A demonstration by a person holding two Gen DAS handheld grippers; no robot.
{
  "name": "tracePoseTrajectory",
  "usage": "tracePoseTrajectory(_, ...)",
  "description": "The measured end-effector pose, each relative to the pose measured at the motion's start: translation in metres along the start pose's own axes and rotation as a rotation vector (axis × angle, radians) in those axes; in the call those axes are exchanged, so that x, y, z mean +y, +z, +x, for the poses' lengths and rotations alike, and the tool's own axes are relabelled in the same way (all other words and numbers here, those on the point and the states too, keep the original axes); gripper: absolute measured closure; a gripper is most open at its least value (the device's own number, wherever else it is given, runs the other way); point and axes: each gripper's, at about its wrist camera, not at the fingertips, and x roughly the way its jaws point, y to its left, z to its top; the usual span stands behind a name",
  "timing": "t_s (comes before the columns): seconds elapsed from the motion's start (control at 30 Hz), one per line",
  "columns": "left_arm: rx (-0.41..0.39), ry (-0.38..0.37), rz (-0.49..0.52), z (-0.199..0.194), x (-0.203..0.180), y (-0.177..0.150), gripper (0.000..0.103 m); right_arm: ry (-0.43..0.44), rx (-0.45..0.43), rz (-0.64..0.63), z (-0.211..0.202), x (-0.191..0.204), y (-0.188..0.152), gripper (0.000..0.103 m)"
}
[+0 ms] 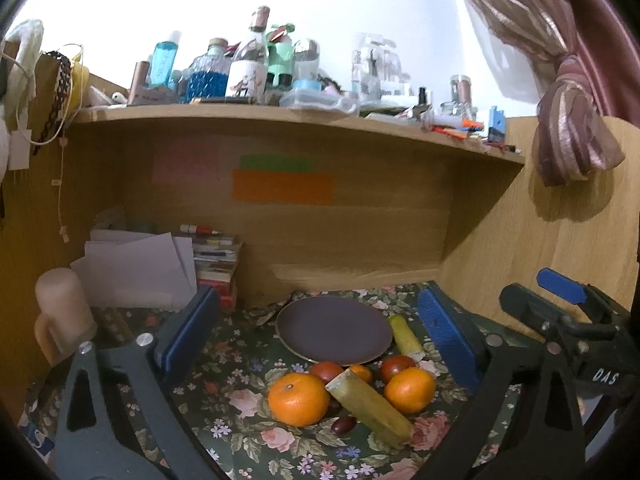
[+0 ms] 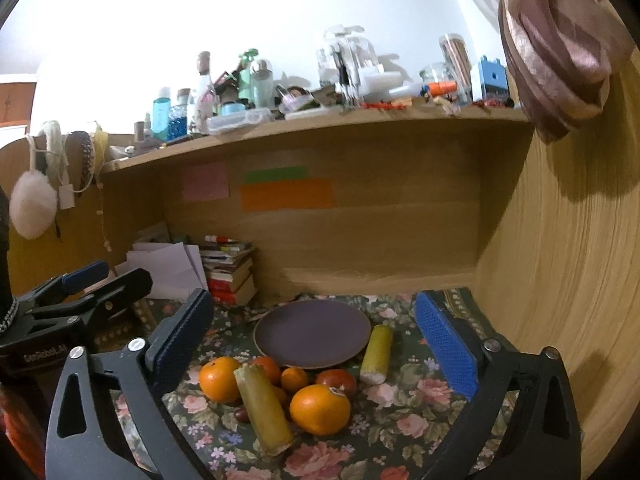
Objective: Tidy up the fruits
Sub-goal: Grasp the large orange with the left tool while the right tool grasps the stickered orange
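Observation:
A dark purple plate point(image 1: 334, 330) point(image 2: 312, 332) lies on the floral cloth. In front of it sits a heap of fruit: two large oranges point(image 1: 298, 398) point(image 1: 410, 390) point(image 2: 320, 408) point(image 2: 219, 378), a small orange point(image 2: 294, 379), red tomatoes point(image 1: 396, 365) point(image 2: 338, 380), a dark red date point(image 1: 344, 425), and a yellow-green cane piece point(image 1: 370, 406) point(image 2: 264, 408) lying across them. A second cane piece point(image 1: 405, 334) point(image 2: 378, 354) lies right of the plate. My left gripper point(image 1: 320, 344) is open and empty above the heap. My right gripper point(image 2: 316, 348) is open and empty too.
A wooden desk hutch encloses the space, with its side wall point(image 2: 560, 260) close on the right. Books and papers point(image 1: 216, 256) point(image 2: 228, 272) stand at the back left. A pale cup point(image 1: 62, 312) is at the left. A cluttered shelf point(image 1: 280, 116) hangs overhead.

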Motion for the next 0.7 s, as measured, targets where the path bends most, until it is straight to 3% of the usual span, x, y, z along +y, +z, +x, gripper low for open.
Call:
tracePoseTrajectory(0.17,0.098,-0.013,0.002,0.025,0.009,-0.013,0.020,0.025,0.086,0.024,0.021,-0.012,-0.010,0.020)
tracePoseTrajectory(0.43,0.289,-0.010,0.008,0.069,0.026,-0.051,0.030,0.080,0.297,0.020,0.062,-0.025,-0.047,0.041)
tracePoseTrajectory(0.7,0.435,-0.024,0.010,0.097,0.035,-0.086,0.030,0.089,0.425,0.023,0.084,-0.028,-0.071,0.042)
